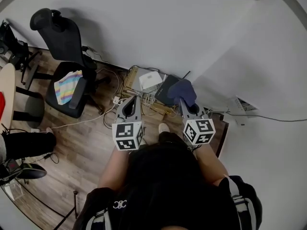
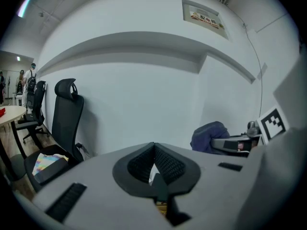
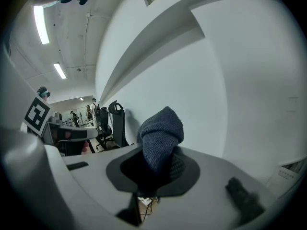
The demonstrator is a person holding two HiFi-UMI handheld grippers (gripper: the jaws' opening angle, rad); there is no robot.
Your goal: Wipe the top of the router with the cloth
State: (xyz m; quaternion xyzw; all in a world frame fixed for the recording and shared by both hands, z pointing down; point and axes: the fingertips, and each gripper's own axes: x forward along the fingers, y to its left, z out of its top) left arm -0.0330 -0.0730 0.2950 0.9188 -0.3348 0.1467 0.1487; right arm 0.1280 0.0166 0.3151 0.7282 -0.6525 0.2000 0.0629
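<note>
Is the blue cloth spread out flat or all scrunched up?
Scrunched up. The cloth stands as a rounded lump, pinched between the jaws of the right gripper, not lying flat.

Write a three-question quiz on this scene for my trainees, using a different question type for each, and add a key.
1. True or false: the right gripper is shut on the cloth.
2. What lies on the seat of the office chair? A) a colourful towel B) a laptop C) a cardboard box
3. Fill in the blank: the left gripper has its jaws ____ (apart / together), with nothing held between them.

Key: 1 true; 2 A; 3 together.
</note>
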